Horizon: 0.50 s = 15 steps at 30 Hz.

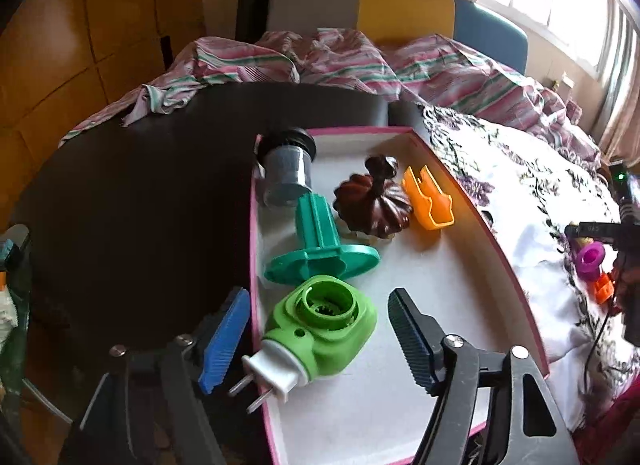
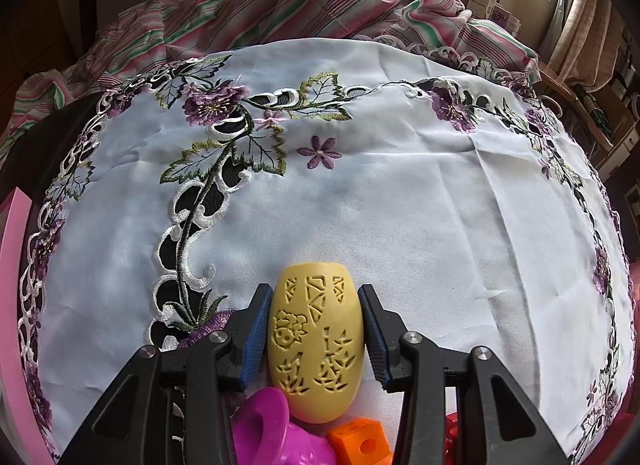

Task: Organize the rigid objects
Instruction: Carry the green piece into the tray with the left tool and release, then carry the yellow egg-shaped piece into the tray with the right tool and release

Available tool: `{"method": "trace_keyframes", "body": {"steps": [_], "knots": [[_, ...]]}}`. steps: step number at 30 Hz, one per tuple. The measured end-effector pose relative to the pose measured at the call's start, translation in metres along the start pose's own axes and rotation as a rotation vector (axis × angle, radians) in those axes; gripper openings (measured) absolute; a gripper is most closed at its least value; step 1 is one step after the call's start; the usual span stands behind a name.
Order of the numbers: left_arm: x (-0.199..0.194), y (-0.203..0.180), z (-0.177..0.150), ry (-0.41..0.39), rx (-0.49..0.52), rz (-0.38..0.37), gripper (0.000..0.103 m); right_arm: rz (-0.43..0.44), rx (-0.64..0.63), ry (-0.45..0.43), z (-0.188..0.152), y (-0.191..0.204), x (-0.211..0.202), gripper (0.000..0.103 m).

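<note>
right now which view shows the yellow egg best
The right wrist view: the yellow egg fills the foreground between the right gripper fingers, carvings clear. The left wrist view shows only a yellowish sliver, too small to tell.

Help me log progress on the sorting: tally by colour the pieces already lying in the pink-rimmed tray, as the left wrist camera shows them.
In the tray:
Green: 2, the teal flanged part and the lime plug-in piece
Grey: 1, the cylinder
Brown: 1, the pumpkin-shaped piece
Orange: 1, the clip
Total: 5
</note>
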<state>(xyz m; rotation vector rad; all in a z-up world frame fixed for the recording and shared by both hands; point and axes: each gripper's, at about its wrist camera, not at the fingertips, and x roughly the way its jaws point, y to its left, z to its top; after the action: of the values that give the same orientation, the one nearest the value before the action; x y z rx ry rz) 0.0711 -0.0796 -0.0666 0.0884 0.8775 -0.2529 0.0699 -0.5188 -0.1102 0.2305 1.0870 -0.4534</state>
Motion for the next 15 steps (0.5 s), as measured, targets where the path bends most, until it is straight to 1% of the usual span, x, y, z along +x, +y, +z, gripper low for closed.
{"method": "trace_keyframes", "body": {"steps": [4,6,9,12,15], "knots": [[-0.019,0.004,0.002,-0.037,-0.019,0.038,0.078,0.003,0.002,0.000,0.000,-0.001,0.000,0.044],[-0.031,0.008,0.005,-0.059,-0.034,0.060,0.084,0.002,0.004,-0.001,0.000,-0.001,0.000,0.044],[-0.044,0.017,0.008,-0.089,-0.076,0.078,0.088,-0.006,0.007,-0.012,0.000,-0.001,-0.002,0.043],[-0.057,0.033,0.010,-0.111,-0.138,0.093,0.089,-0.012,0.014,-0.037,0.000,-0.001,-0.007,0.044],[-0.067,0.047,0.010,-0.129,-0.179,0.102,0.089,-0.013,0.025,-0.086,0.001,-0.003,-0.016,0.043]]}}
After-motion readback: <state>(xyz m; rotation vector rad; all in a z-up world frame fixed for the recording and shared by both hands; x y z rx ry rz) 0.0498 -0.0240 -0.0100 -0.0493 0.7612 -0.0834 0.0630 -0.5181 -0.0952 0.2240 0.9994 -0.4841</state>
